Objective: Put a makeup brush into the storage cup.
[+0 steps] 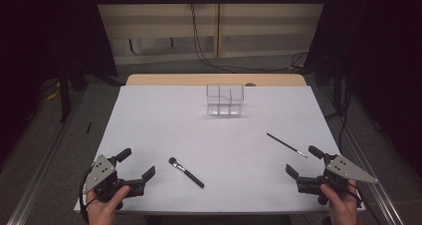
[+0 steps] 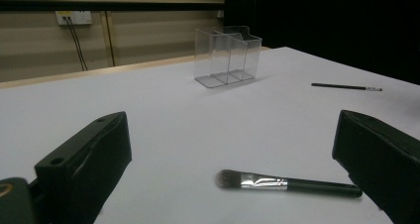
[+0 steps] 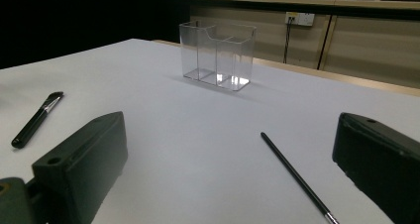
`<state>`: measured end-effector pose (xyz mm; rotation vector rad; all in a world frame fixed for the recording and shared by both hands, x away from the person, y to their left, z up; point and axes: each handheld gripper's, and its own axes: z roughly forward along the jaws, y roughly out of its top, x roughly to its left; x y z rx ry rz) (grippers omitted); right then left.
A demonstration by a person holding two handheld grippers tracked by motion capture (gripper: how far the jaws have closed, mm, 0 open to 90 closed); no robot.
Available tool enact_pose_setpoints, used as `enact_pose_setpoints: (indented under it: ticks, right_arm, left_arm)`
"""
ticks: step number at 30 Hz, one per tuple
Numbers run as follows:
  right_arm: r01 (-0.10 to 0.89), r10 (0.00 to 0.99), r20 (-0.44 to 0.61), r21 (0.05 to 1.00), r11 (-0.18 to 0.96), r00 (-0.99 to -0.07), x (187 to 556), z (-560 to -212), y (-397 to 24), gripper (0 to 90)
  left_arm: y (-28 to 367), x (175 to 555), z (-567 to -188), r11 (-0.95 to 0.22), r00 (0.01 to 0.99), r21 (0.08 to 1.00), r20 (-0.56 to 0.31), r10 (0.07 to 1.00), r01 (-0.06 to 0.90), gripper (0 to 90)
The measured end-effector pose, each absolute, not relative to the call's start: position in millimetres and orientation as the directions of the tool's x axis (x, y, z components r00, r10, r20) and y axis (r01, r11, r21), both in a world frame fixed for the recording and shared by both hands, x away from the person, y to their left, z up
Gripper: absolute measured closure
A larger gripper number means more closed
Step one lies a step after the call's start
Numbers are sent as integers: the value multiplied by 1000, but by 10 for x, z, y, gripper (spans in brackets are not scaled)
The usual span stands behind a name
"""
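A clear plastic organizer [image 1: 225, 99] with compartments stands empty at the far middle of the white table [image 1: 149, 120]. A thick black-handled makeup brush [image 1: 185, 171] lies near the front, right of my left gripper [image 1: 136, 164], which is open and empty. A thin black brush [image 1: 286, 145] lies at the right, just beyond my right gripper [image 1: 303, 161], also open and empty. In the left gripper view the thick brush [image 2: 289, 184] lies between the jaws, ahead of them, with the organizer [image 2: 228, 55] beyond. The right gripper view has the thin brush [image 3: 295, 175], the organizer [image 3: 217, 54] and the thick brush [image 3: 36, 119].
A wooden strip [image 1: 214, 79] runs along the table's far edge. Cables [image 1: 209, 60] trail on the floor behind. Dark curtains flank both sides. Metal rails [image 1: 45, 165] border the table's left and right.
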<state>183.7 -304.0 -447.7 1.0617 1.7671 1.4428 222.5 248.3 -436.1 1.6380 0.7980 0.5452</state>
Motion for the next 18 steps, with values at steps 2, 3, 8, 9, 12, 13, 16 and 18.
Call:
enact_pose_setpoints:
  ticks: [2,3,8,9,12,13,16,18]
  right_arm:
    - [201,870,26,976,85,-492,1836,-4476,-3034,3]
    - [201,870,26,976,85,-492,1836,-4476,-3034,3]
    - [200,869,24,976,86,-494,1838,-4471,-3000,4]
    - [198,868,25,977,85,-496,1839,-4471,-2996,3]
    - [203,869,33,976,78,-493,1848,-4476,-2983,3]
    - [205,869,34,976,78,-494,1854,-4480,-2981,3]
    - [214,865,34,973,85,-501,1869,-4493,-2980,3]
    - [215,865,34,973,86,-501,1875,-4496,-2977,2]
  left_arm:
    - [2477,2227,-4362,-92,662,974,-71,746,209,17]
    - [2471,2228,-4362,-95,665,973,-70,744,209,17]
    - [2417,2229,-4357,-126,670,971,-45,741,205,21]
    - [2407,2228,-4358,-115,673,972,-55,738,206,21]
    - [2382,2239,-4355,-121,684,971,-54,727,205,21]
    - [2368,2247,-4349,-121,689,972,-53,723,202,21]
    - [2329,2276,-4336,-134,700,972,-43,713,195,21]
    - [2306,2300,-4331,-134,708,972,-44,705,194,21]
